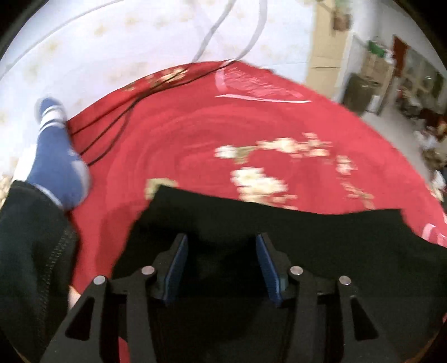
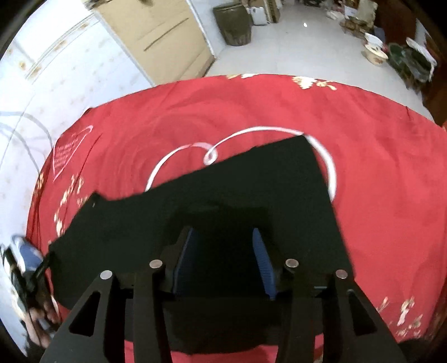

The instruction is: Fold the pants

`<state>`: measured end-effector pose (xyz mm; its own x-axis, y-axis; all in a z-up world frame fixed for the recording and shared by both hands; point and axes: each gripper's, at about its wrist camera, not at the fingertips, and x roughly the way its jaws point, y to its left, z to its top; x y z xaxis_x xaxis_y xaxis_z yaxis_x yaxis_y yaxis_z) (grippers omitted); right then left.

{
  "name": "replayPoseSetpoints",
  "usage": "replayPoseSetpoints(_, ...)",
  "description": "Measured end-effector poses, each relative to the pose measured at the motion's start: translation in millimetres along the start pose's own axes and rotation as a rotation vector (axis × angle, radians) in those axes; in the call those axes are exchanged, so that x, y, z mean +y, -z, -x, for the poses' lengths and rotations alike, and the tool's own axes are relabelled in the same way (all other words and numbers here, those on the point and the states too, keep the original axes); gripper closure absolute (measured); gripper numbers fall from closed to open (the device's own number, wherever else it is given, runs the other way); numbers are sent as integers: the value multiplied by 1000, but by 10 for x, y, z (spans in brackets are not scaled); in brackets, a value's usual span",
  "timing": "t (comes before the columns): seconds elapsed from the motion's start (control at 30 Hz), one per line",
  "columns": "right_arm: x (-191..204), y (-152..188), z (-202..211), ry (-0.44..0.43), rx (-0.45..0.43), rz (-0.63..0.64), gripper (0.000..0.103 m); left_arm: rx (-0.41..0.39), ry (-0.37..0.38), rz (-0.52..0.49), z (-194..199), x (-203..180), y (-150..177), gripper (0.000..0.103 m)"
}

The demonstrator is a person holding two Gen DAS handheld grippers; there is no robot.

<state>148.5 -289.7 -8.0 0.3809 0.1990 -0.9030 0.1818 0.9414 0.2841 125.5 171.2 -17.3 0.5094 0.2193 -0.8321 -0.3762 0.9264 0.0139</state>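
Observation:
Black pants (image 1: pixel 307 231) lie flat on a red flowered cloth (image 1: pixel 195 145); they also show in the right wrist view (image 2: pixel 251 190), folded into a broad dark slab. My left gripper (image 1: pixel 222 240) hovers over the pants with its blue-padded jaws apart and nothing between them. My right gripper (image 2: pixel 223 234) is also over the pants, jaws apart and empty. Both views are blurred by motion.
A foot in a blue sock (image 1: pixel 56 156) stands at the cloth's left edge. Black cables (image 1: pixel 117 117) cross the cloth's far left. A white cord loop (image 2: pixel 321 150) lies on the red cloth (image 2: pixel 377 167) by the pants. A dark green bin (image 2: pixel 233 23) stands on the floor beyond.

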Motion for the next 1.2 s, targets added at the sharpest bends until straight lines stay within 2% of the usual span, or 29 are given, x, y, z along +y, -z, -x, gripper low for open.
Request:
replayPoseSetpoints(0.1,-298,-139,-67,58,46,-114,58,-1,65,-59,159,-235,107,50)
replayPoseSetpoints(0.17,-418,-145,8,41,44,-165,58,10,153,-84,268,-385,156,50)
replayPoseSetpoints(0.33,-487,105,195,-28,134,-235,58,-1,299,-209,682,-882,476,50)
replayPoseSetpoints(0.43,-507,335,155,-56,250,-306,58,22,351,-273,811,-1109,668,50)
replayPoseSetpoints(0.5,-512,427,111,-56,282,-324,58,44,373,-298,836,-1190,786,50)
replayPoseSetpoints(0.67,-514,429,-45,-41,268,-341,58,66,383,-333,835,-1316,907,50)
replayPoseSetpoints(0.8,-510,427,0,-56,164,-392,58,94,372,-314,723,-1287,922,50)
replayPoseSetpoints(0.83,-515,456,6,-49,149,-407,60,101,368,-311,703,-1286,931,50)
replayPoseSetpoints(0.87,-511,477,-2,-29,151,-411,66,105,365,-308,697,-1272,951,50)
replayPoseSetpoints(0.9,-488,500,6,-1,152,-411,67,109,365,-305,680,-1258,952,50)
replayPoseSetpoints(1.0,-464,555,10,13,175,-440,67,111,366,-309,677,-1258,965,50)
replayPoseSetpoints(1.07,-467,547,-16,17,173,-433,61,116,370,-312,673,-1268,979,49)
replayPoseSetpoints(1.13,-442,522,-34,20,150,-429,60,119,369,-316,666,-1275,983,50)
replayPoseSetpoints(1.17,-408,526,-59,21,140,-426,64,119,369,-318,668,-1276,985,50)
replayPoseSetpoints(1.2,-401,524,-44,25,125,-425,76,119,369,-318,671,-1273,986,50)
